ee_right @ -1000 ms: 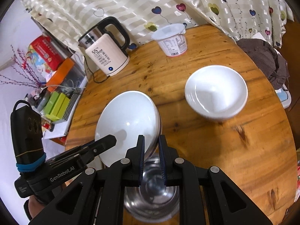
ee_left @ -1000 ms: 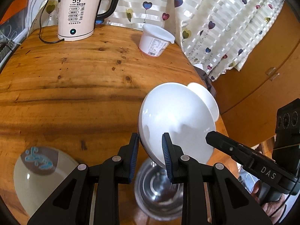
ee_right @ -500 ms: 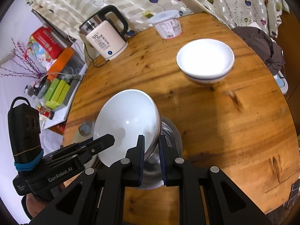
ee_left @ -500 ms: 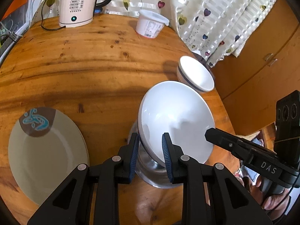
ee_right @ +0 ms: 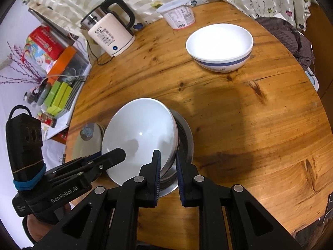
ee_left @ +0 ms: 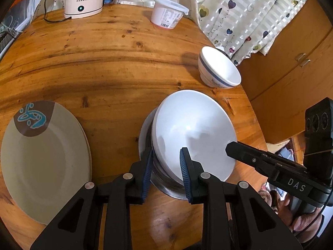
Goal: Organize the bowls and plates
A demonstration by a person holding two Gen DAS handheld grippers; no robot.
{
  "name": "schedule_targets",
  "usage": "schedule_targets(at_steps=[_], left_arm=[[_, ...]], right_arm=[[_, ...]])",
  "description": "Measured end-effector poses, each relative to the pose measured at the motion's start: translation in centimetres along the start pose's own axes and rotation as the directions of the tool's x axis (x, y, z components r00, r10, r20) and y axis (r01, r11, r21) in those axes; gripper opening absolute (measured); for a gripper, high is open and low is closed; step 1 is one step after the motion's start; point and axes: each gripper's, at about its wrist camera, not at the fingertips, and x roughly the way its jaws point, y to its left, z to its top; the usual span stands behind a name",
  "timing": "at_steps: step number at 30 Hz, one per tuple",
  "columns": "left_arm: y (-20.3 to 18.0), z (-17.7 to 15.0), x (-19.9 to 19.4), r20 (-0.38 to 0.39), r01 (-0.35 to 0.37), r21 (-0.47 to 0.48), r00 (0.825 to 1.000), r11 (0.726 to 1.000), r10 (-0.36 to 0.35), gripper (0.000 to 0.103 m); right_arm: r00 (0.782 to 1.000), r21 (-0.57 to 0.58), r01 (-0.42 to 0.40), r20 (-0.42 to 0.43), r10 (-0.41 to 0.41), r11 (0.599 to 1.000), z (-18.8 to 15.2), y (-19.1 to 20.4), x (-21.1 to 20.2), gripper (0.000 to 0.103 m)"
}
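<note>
Both grippers, left (ee_left: 166, 166) and right (ee_right: 168, 167), clamp opposite rims of the white bowl (ee_left: 193, 133), which sits tilted in the steel bowl (ee_left: 166, 185), not yet released. The striped bowl (ee_right: 220, 48) stands apart and unstacked; plates (ee_left: 41, 160) lie stacked beside.

We found a round wooden table (ee_right: 260, 125), knotted and glossy under warm light. A pale curtain (ee_left: 249, 10) with heart prints hung behind it. Wooden cabinet doors (ee_left: 291, 66) stood to one side, and a cluttered shelf (ee_right: 58, 79) against a white wall.
</note>
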Motion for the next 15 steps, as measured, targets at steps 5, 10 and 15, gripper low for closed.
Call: schedule_targets(at_steps=[5, 10, 15], left_arm=[[-0.33, -0.14, 0.23, -0.004, -0.013, 0.017, 1.000, 1.000, 0.014, 0.027], [-0.47, -0.16, 0.21, -0.001, -0.025, 0.031, 1.000, 0.999, 0.025, 0.029], [-0.68, -0.28, -0.20, 0.018, -0.037, 0.045, 0.999, 0.998, 0.036, 0.030]], right_arm=[[1.000, 0.003, 0.006, -0.012, -0.006, 1.000, -0.12, -0.27, 0.12, 0.015], [1.000, -0.003, 0.014, -0.017, -0.014, 1.000, -0.06, -0.19, 0.22, 0.017], [1.000, -0.008, 0.015, -0.010, -0.015, 1.000, -0.07, -0.19, 0.06, 0.017]])
